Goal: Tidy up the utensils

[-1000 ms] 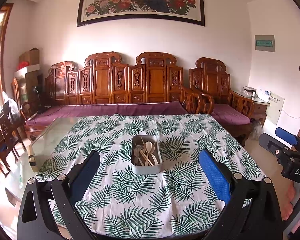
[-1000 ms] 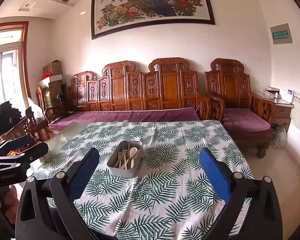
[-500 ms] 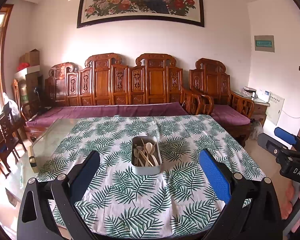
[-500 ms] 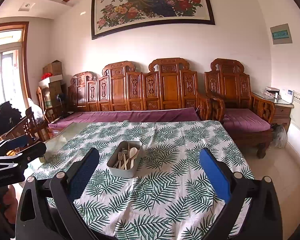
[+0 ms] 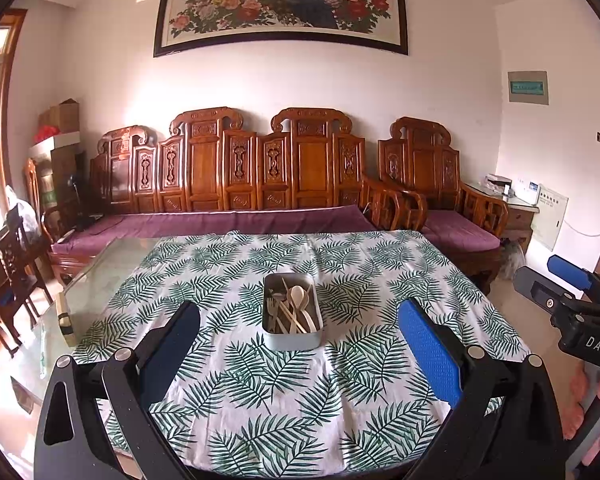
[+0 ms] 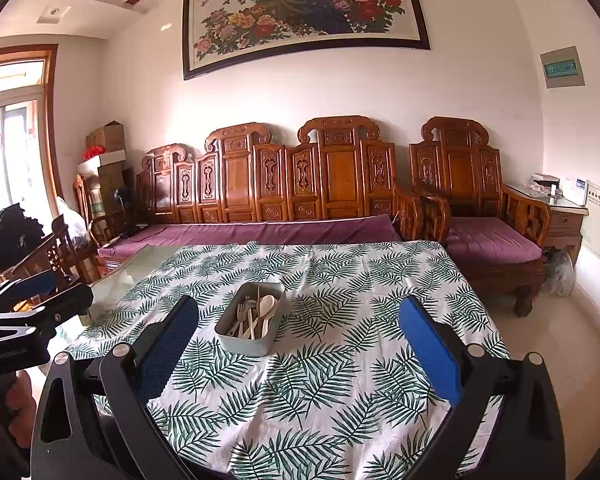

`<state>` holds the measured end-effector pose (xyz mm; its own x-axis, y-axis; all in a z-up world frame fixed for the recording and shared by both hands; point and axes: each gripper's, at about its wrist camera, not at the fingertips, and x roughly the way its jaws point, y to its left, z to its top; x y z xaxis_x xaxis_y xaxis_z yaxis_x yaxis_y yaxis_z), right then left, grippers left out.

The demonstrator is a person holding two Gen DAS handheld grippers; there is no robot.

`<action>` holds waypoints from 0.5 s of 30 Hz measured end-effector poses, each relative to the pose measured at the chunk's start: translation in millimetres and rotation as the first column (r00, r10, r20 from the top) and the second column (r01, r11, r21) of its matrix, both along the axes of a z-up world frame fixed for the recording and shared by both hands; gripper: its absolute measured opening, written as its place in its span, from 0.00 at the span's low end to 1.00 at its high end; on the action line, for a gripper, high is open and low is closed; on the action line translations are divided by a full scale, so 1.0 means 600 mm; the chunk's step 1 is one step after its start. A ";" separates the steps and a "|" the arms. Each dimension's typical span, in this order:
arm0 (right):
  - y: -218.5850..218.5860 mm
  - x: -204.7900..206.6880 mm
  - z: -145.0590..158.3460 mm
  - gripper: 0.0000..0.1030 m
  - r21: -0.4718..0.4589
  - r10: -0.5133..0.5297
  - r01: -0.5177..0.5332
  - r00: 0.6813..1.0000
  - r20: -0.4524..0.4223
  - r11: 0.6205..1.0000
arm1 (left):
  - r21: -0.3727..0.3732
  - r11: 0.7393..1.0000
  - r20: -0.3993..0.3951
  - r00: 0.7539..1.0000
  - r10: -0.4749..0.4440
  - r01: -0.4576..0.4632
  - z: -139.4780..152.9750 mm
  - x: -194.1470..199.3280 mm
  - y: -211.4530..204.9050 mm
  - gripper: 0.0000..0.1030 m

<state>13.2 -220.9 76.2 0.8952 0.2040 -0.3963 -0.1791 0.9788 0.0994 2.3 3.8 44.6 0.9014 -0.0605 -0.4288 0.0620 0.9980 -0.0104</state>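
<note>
A grey rectangular tin (image 5: 292, 339) stands in the middle of the leaf-print tablecloth (image 5: 228, 392), seen too as the tin (image 6: 244, 340) from the right wrist. Several utensils lie in it: a pale spoon (image 5: 298, 294), a fork (image 5: 273, 307) and thin sticks. My left gripper (image 5: 298, 344) is open, well short of the tin, with nothing between its blue pads. My right gripper (image 6: 298, 344) is also open and empty, the tin ahead and slightly left. Each gripper shows at the edge of the other view, the right gripper (image 5: 568, 292) and the left gripper (image 6: 36, 300).
The glass table (image 5: 100, 272) extends bare to the left of the cloth. A carved wooden sofa (image 5: 236, 184) with purple cushions runs behind it, an armchair (image 6: 488, 216) at the right. Wooden chairs (image 5: 4, 272) stand at the left. Tiled floor (image 6: 572, 344) lies to the right.
Both views have barely shifted. The grippers stay open and the tin has not moved.
</note>
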 end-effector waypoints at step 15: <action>0.001 0.001 0.000 0.98 0.001 0.002 -0.002 1.000 0.002 1.000 | -0.002 1.000 0.000 1.000 -0.003 0.003 0.001 -0.001 -0.001 0.93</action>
<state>13.7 -220.0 76.0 0.8955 0.2063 -0.3943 -0.1814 0.9783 0.0999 1.5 2.9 45.1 0.9011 -0.0643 -0.4289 0.0653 0.9978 -0.0125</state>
